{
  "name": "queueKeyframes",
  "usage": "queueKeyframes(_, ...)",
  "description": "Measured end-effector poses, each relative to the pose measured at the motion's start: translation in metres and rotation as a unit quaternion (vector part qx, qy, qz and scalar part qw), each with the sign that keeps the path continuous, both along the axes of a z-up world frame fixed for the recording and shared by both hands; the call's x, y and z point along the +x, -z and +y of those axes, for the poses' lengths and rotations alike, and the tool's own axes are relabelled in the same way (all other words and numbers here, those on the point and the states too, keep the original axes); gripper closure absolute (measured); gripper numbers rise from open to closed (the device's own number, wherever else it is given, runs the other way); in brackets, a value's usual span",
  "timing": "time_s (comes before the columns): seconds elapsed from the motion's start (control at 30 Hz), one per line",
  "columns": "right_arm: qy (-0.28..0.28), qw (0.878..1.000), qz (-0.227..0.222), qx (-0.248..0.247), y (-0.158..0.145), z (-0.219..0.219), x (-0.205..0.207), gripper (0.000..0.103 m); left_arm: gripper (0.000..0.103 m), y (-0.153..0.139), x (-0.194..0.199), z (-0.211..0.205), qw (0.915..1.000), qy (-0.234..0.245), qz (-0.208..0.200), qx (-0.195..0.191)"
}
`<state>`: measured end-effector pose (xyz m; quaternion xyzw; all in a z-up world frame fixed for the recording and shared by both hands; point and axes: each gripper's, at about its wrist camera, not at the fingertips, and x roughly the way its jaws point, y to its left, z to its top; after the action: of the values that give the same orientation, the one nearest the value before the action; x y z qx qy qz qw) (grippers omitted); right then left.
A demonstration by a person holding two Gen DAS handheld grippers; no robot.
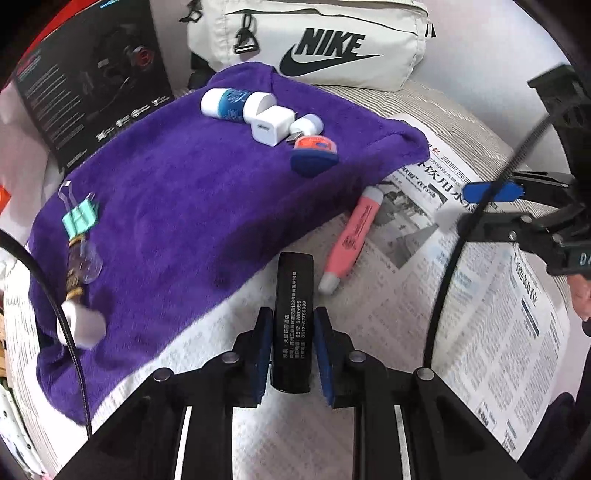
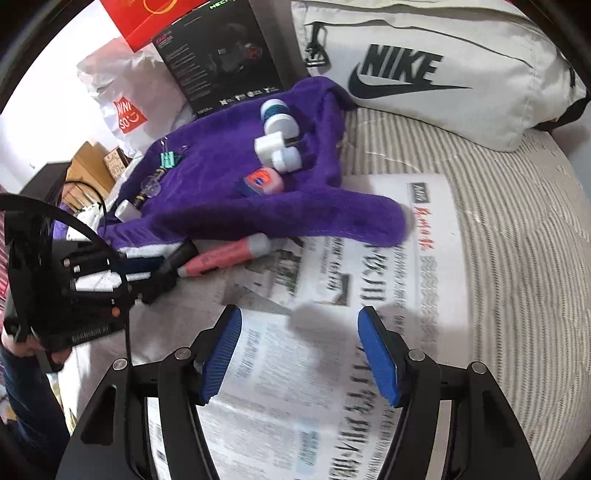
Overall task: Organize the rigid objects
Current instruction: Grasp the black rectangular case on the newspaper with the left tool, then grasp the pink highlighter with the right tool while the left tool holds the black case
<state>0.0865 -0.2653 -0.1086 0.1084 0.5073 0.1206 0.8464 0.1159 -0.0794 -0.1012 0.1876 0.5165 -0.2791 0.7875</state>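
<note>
A white Nike bag [image 1: 332, 48] rests at the bed's [image 2: 517, 229] far edge. A black product box [image 1: 92, 74] leans beside it; a red box [image 2: 144, 22] stands behind.

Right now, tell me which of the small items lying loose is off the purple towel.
The pink highlighter: it lies on the newspaper beside the purple towel, whereas the white charger and the teal binder clip sit on it.
</note>
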Motion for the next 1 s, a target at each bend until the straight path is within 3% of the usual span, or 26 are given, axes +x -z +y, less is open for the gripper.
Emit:
queueKeyframes(0.2, -0.007, 1.0, 0.013, -0.001, -0.001, 0.029, 0.023, 0.038, 0.081, -0.001, -0.012, 0.045, 0.9988, -0.048, -0.001, -0.012)
queueKeyframes(0.37, 0.022, 0.999, 0.035, 0.003, 0.006, 0.044, 0.04, 0.038, 0.081, -0.002, -0.023, 0.087, 0.9953, -0.094, -0.006, -0.023)
queueKeyframes(0.57, 0.069, 0.996, 0.052, -0.001, 0.01, 0.057, 0.054, 0.038, 0.081, 0.0, -0.025, 0.11, 0.9937, -0.101, -0.007, -0.049)
queueKeyframes(0.63, 0.079, 0.995, 0.055, -0.007, 0.01, 0.064, 0.058, 0.032, 0.081, 0.0, -0.025, 0.112, 0.9935, -0.098, -0.008, -0.056)
queueKeyframes(0.87, 0.068, 0.993, 0.04, -0.088, 0.016, 0.097, 0.062, 0.012, 0.081, 0.0, -0.026, 0.113, 0.9935, -0.092, -0.011, -0.066)
queueKeyframes(1.0, 0.05, 0.99, 0.028, -0.131, 0.02, 0.107, 0.057, 0.014, 0.082, 0.0, -0.027, 0.115, 0.9932, -0.091, -0.012, -0.072)
